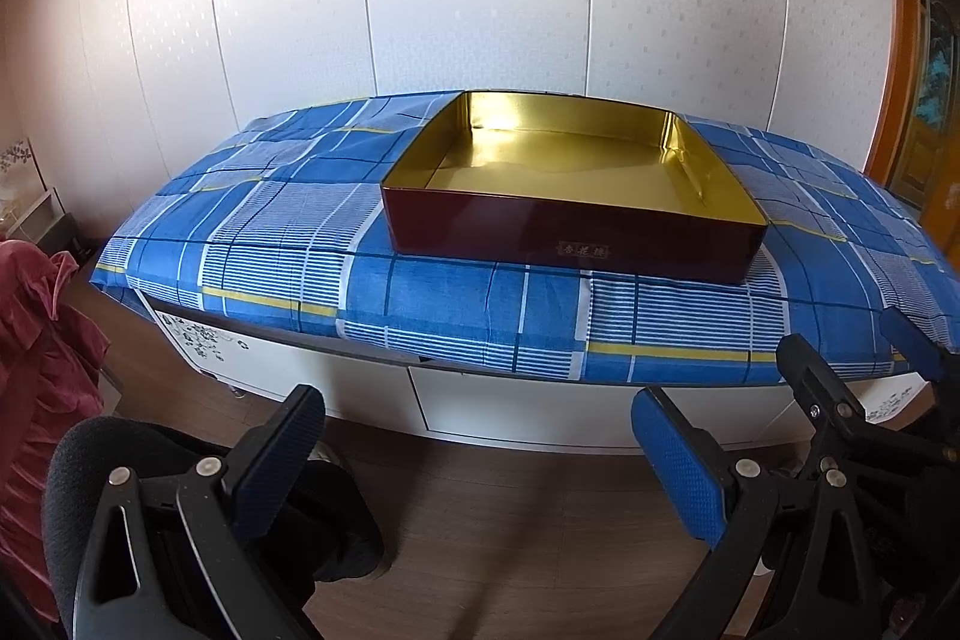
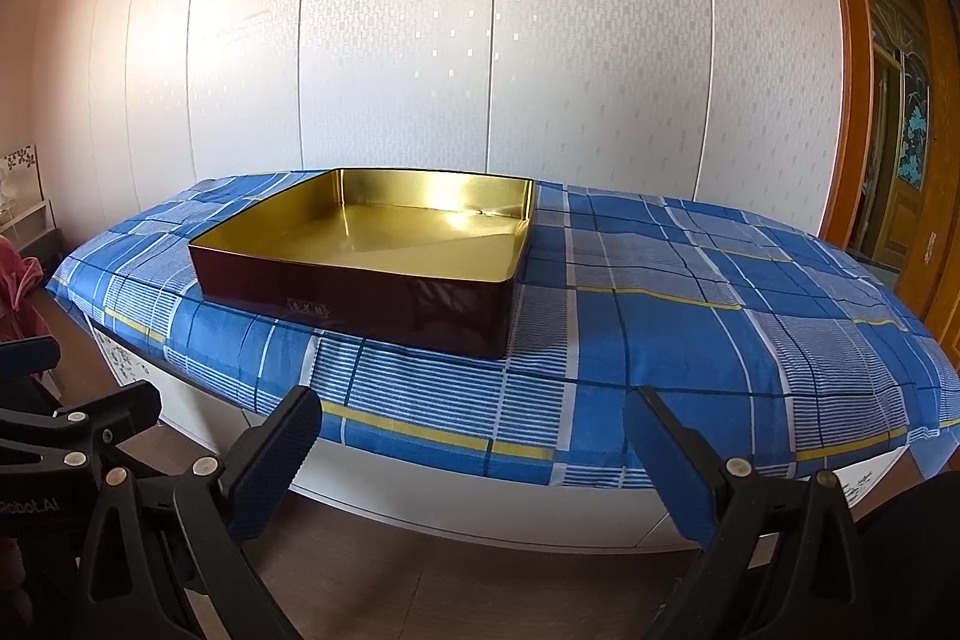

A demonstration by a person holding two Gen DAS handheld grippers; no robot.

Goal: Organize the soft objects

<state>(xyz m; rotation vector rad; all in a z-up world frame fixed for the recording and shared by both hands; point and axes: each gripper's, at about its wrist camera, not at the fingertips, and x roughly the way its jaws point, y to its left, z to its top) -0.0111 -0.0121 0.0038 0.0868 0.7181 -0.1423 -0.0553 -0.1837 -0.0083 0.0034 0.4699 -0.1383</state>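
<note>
Both grippers hover wide open and empty, short of the cabinet.

The left gripper (image 1: 477, 436) and right gripper (image 2: 474, 439) hang above the wooden floor (image 1: 510, 532), jaws spread, gripping nothing. Ahead, a shallow dark-red tin (image 2: 354, 295) with a gold inside sits on the blue plaid cloth (image 2: 690, 328), which drapes over the white cabinet (image 1: 540, 412). A crumpled red fabric (image 1: 36, 340) lies far left.
</note>
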